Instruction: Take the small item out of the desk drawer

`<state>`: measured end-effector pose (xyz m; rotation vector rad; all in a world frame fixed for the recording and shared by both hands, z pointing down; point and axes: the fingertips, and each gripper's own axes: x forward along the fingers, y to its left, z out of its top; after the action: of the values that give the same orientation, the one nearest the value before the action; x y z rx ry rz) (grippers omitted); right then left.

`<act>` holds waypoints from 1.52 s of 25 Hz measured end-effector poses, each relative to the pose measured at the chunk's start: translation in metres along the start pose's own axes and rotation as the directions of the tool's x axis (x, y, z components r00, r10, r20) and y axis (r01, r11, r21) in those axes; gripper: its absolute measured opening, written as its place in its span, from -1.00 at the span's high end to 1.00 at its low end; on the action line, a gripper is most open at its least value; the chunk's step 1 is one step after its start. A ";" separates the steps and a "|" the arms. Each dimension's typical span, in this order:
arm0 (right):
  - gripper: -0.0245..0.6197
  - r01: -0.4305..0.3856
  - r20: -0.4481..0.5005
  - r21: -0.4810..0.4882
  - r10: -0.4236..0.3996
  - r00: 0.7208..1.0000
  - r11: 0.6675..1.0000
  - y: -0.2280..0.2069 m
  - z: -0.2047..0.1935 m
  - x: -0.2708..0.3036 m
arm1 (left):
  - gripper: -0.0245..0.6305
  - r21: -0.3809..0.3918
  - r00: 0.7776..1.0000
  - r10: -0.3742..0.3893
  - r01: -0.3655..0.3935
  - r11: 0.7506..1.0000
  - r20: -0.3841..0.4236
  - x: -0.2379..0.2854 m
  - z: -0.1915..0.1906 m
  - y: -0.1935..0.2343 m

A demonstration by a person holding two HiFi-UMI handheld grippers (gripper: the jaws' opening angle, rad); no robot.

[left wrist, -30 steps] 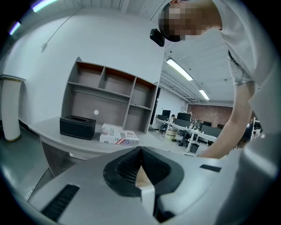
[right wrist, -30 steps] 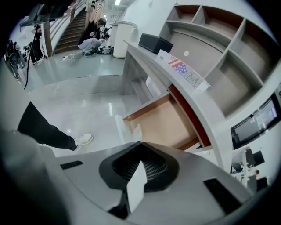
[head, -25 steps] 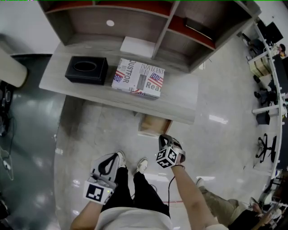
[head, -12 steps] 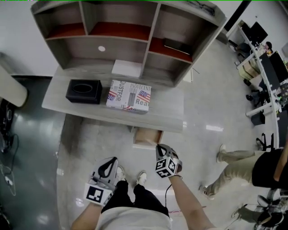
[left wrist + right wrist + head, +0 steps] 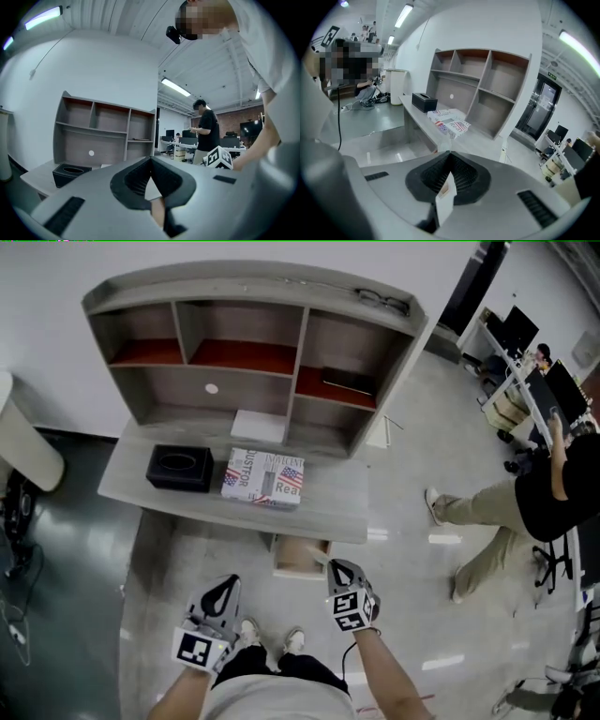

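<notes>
The wooden desk drawer [image 5: 300, 556] stands pulled out under the front edge of the grey desk [image 5: 328, 512]. My right gripper [image 5: 334, 567] is just in front of the drawer, a little to its right, above the floor. In the right gripper view my right gripper [image 5: 450, 153] is shut on a small white card-like item [image 5: 444, 199] that sticks up between its pads. My left gripper [image 5: 231, 580] is lower left of the drawer, away from the desk. In the left gripper view my left gripper [image 5: 151, 161] has its jaws closed together with nothing held.
A grey hutch with open shelves [image 5: 253, 334] rises at the back of the desk. On the desk are a black tissue box [image 5: 179, 468], a printed box [image 5: 264, 476] and a white sheet [image 5: 259, 426]. A person [image 5: 525, 493] walks on the glossy floor at right.
I have backed away from the desk, so desk and drawer sit farther off. Both grippers came back with me, the right still shut on the item. The person at right walked farther in.
</notes>
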<state>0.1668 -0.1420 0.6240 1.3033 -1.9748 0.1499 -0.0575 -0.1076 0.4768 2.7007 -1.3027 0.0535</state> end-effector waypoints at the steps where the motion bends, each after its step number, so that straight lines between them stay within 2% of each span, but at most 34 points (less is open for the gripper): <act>1: 0.85 0.006 0.016 0.016 -0.006 1.000 1.000 -0.004 0.005 -0.006 | 0.87 0.004 1.000 0.005 -0.005 1.000 0.008 -0.001 0.005 0.000; 6: 0.85 0.021 0.108 0.115 -0.034 0.994 0.993 -0.025 0.034 -0.041 | 0.87 0.039 0.998 0.032 -0.034 0.999 0.045 -0.010 0.030 0.001; 12: 0.85 0.022 0.250 0.186 -0.069 0.966 0.982 -0.052 0.078 -0.089 | 0.87 0.081 0.991 0.076 -0.084 0.993 0.107 -0.019 0.061 0.008; 18: 0.85 0.014 0.379 0.218 -0.097 0.920 0.976 -0.078 0.123 -0.134 | 0.87 0.110 0.981 0.106 -0.125 0.986 0.163 -0.025 0.090 0.011; 24: 0.85 0.005 0.474 0.257 -0.130 0.871 0.966 -0.103 0.148 -0.176 | 0.87 0.121 0.971 0.121 -0.148 0.981 0.209 -0.023 0.110 0.010; 31: 0.85 0.024 0.572 0.285 -0.190 0.798 0.958 -0.134 0.177 -0.234 | 0.87 0.121 0.953 0.126 -0.164 0.979 0.274 -0.024 0.135 0.013; 35: 0.85 0.055 0.604 0.301 -0.235 0.762 0.952 -0.148 0.182 -0.267 | 0.87 0.103 0.943 0.148 -0.186 0.977 0.298 -0.031 0.145 0.018; 38: 0.85 0.087 0.598 0.322 -0.274 0.753 0.943 -0.155 0.176 -0.285 | 0.87 0.091 0.938 0.170 -0.206 0.974 0.301 -0.039 0.148 0.025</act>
<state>0.2603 -0.0870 0.2716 1.9157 -2.4269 -0.1474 -0.1058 -0.1142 0.3300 2.7530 -1.6917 -0.2653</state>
